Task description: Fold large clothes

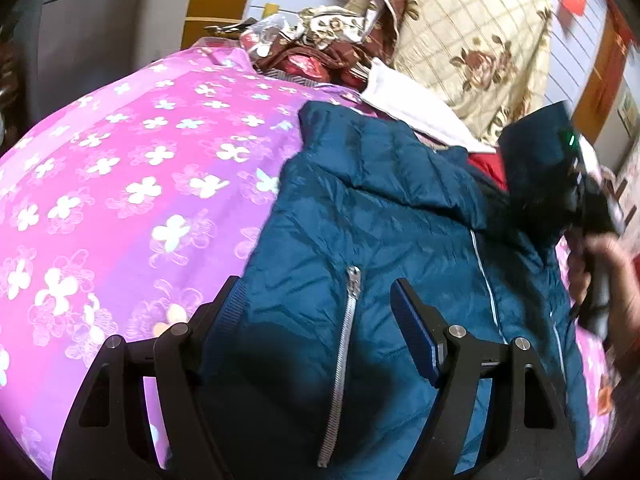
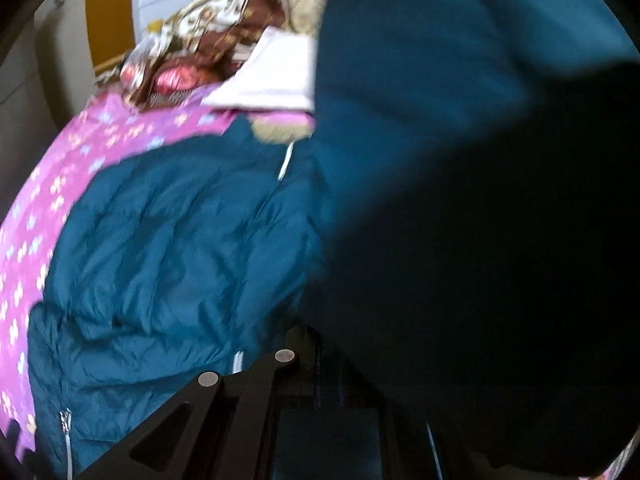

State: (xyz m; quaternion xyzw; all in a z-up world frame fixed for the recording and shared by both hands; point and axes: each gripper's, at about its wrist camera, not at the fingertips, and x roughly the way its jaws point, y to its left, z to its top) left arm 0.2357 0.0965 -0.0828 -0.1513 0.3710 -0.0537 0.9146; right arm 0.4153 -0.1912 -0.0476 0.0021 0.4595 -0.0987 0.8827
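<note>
A teal puffer jacket [image 1: 384, 232] lies on a pink flowered bedsheet [image 1: 120, 184], with a silver pocket zipper [image 1: 342, 356] facing up. My left gripper [image 1: 320, 300] is open and hovers just above the jacket's lower part, one finger each side of the zipper. My right gripper [image 1: 592, 200] is at the right, shut on a lifted part of the jacket [image 1: 532, 160]. In the right wrist view that raised fabric [image 2: 460, 160] drapes over the fingers and hides them; the flat jacket [image 2: 180, 248] lies below to the left.
A white folded cloth [image 1: 408, 108] and a red garment [image 1: 486, 168] lie behind the jacket. A cream floral quilt [image 1: 472, 40] and piled bedding [image 1: 320, 40] fill the back. The pink sheet spreads to the left.
</note>
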